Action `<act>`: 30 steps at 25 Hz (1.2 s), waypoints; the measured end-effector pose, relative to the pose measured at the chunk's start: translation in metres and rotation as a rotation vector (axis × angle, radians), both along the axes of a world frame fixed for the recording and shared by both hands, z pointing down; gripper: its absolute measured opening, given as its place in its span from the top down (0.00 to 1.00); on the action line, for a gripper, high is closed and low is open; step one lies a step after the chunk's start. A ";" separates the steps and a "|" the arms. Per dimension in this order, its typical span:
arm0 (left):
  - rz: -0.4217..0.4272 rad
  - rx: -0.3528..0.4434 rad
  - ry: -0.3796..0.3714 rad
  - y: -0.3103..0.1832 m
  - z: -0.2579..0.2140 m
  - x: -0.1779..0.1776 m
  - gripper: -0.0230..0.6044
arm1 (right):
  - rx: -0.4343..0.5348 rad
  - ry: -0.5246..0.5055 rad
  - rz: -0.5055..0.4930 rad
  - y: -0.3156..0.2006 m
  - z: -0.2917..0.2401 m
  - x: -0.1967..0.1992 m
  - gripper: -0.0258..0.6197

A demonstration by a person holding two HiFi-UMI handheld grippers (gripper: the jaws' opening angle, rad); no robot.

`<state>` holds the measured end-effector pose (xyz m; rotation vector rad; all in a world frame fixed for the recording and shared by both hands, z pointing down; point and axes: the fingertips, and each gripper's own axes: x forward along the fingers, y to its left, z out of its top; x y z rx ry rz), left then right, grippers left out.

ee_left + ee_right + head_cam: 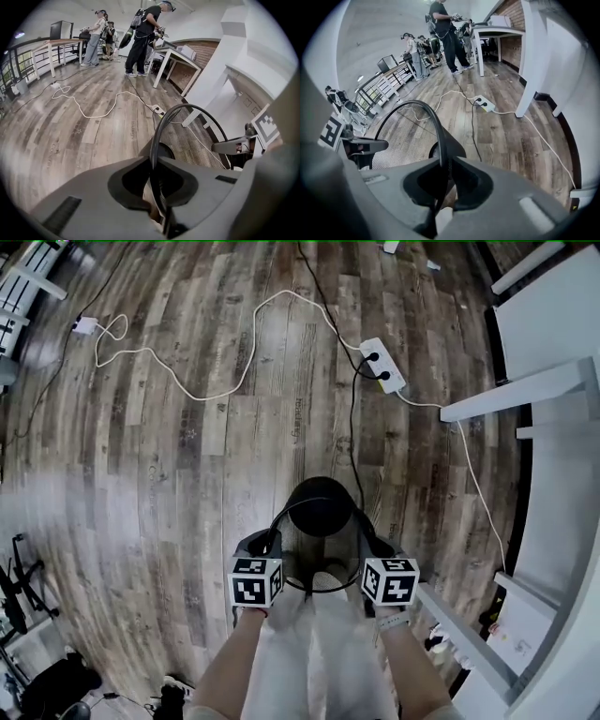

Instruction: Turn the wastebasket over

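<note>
Wood-plank flooring (169, 484) fills the room, with a white cable (187, 390) and a white power strip (382, 365) lying well beyond the person's feet. Nearer, the left gripper (269, 542) is clamped tight on the left side of the rim of the round black wire-mesh wastebasket (321, 512). It hangs mouth-up before the person's legs, and the right gripper (373, 547) pinches the opposite side likewise. The wastebasket is probably light, with slightly springy mesh, so the stiff rim hoop is the best hold. That thin wire may swivel between the pads when tipped.
</note>
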<state>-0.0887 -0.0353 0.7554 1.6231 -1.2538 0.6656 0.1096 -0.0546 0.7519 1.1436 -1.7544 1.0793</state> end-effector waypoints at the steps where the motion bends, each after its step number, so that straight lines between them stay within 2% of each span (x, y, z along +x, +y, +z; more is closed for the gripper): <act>1: -0.003 0.000 0.000 0.001 -0.009 -0.001 0.93 | 0.002 -0.003 -0.002 0.001 -0.009 -0.001 0.92; 16: -0.031 -0.011 0.025 0.004 -0.131 -0.006 0.93 | 0.055 -0.048 -0.004 0.000 -0.126 -0.007 0.91; 30: -0.080 -0.010 0.035 0.007 -0.221 -0.020 0.93 | 0.110 -0.086 0.004 -0.006 -0.214 -0.023 0.91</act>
